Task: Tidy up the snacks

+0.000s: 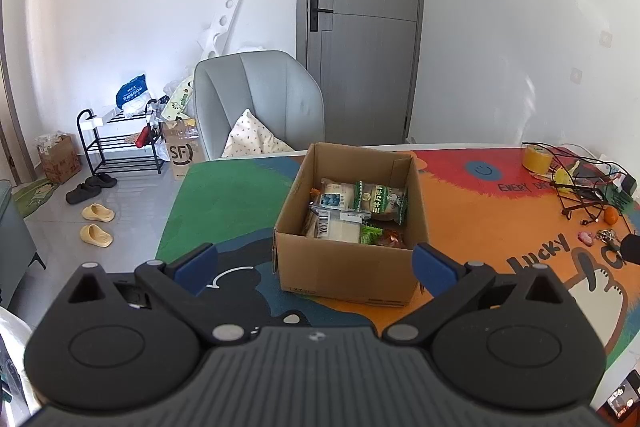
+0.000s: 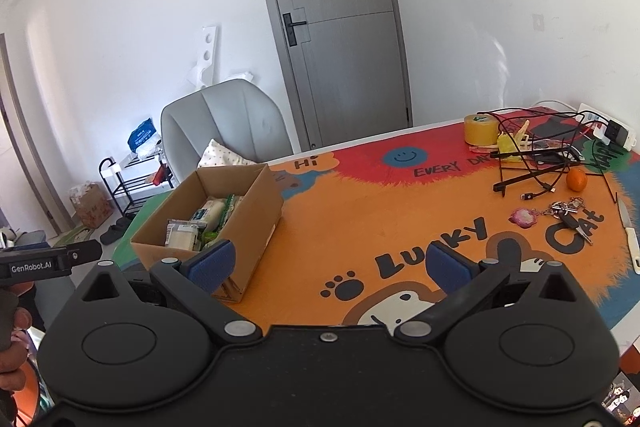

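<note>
Open-topped cardboard box [image 1: 348, 267] of wrapped snacks [image 1: 356, 211]; both claws wide apart, empty.

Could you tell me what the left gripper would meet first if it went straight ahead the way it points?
Most likely the cardboard box holding the snack packets; the open left gripper frames its near wall, though depth is uncertain.

A tape roll [image 2: 481, 128], an orange [image 2: 576, 180] and keys [image 2: 570, 213] lie near tangled cables [image 2: 532, 163] on the colourful mat [image 2: 360, 219]

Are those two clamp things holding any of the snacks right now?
No. The left tool and the right tool are both open and empty; the snacks lie in the cardboard box.
</note>
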A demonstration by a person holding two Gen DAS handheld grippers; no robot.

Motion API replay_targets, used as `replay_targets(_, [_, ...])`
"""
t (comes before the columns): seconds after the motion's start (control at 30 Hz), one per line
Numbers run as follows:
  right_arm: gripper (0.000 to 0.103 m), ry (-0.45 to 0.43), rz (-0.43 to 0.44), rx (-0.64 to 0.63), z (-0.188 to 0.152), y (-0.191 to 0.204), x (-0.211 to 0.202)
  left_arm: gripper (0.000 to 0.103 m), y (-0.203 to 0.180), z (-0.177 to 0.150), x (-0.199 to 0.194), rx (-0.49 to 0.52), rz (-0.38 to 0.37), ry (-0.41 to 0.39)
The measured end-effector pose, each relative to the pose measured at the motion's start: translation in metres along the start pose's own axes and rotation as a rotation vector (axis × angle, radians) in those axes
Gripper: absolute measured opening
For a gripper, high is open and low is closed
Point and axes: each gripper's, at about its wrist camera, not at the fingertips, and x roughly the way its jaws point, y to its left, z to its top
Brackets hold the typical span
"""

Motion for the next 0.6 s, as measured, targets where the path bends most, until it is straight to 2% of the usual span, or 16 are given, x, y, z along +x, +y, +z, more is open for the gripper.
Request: replay_targets(0.6, [0.103,0.006,-0.001,-0.003,-0.0004,0.0021,0.0010,0.103,-0.0014,0.0004,0.0035,0.006,-0.005,0.011])
